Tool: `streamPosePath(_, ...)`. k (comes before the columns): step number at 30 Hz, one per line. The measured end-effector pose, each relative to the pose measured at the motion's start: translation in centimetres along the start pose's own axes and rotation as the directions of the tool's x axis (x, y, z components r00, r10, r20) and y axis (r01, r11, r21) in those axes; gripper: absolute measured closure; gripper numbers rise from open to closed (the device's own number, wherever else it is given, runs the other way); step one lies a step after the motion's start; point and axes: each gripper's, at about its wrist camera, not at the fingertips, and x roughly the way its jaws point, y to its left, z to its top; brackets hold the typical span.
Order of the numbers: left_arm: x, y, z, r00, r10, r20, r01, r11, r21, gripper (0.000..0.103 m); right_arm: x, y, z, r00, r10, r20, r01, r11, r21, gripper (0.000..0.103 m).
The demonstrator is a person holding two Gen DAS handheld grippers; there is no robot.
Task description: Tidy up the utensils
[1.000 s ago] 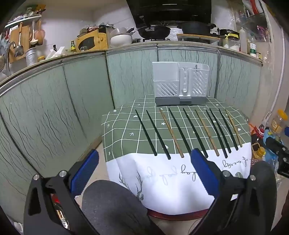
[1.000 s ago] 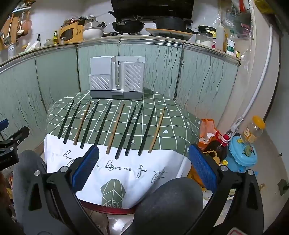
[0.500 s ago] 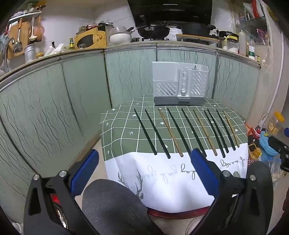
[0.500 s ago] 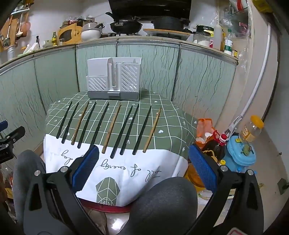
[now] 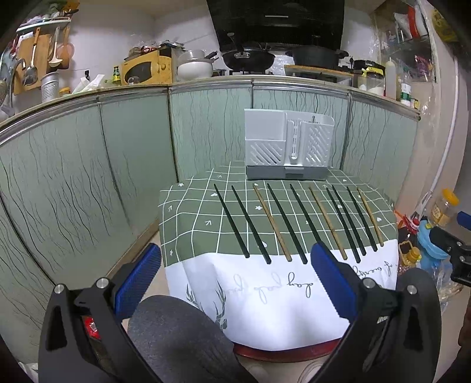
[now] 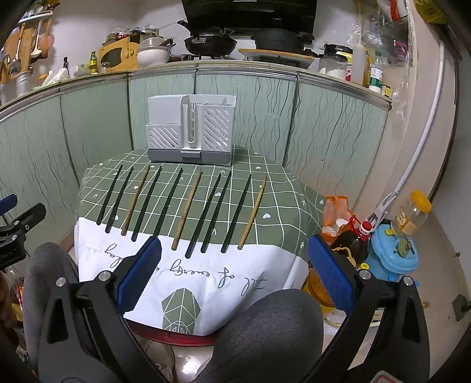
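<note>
Hovering before table edge (image 5: 294, 352) | both tools, left tool (image 5: 235, 277) and right tool (image 6: 234, 265), wide apart, empty | 10 chopsticks (image 6: 187, 206) near edge

1. We are looking at a kitchen where pale green cabinet doors (image 5: 88, 182) with dark wavy lines are running along under a metal-edged counter (image 5: 206, 84).
2. A black range hood (image 5: 276, 20) is hanging over a wok (image 5: 248, 57) and a dark pot (image 5: 313, 56) sitting on the counter.
3. A yellow microwave (image 5: 147, 69) is standing to the left of them, beside a white pot (image 5: 194, 66).
4. Ladles (image 5: 32, 62) are hanging on the white wall at far left.
5. A white pipe (image 6: 418, 135) is curving down the right wall, above bottles and a blue container (image 6: 394, 250) crowding the floor.
</note>
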Motion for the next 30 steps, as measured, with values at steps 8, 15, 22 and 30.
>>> streamPosePath(8,0.2,0.5,-0.4,1.0,0.016,0.016,-0.017,1.0,0.013,0.005,-0.3,0.1,0.1,1.0,-0.004,0.025,0.005,1.0,-0.029,0.008)
streamPosePath(15,0.7,0.1,-0.9,1.0,0.014,-0.002,-0.014,0.997,0.074,0.005,-0.3,0.0,0.0,0.999,0.013,0.033,-0.011,0.999,-0.044,0.008)
streamPosePath(22,1.0,-0.1,-1.2,1.0,0.016,-0.019,-0.014,0.995,0.1,0.005,0.2,-0.6,-0.1,0.999,0.03,0.01,-0.03,0.999,-0.034,0.008)
streamPosePath(30,1.4,0.1,-1.5,0.995,-0.081,-0.061,0.085,0.995,0.056,0.005,0.4,-0.9,0.0,0.997,0.081,-0.009,-0.081,0.997,-0.016,0.008)
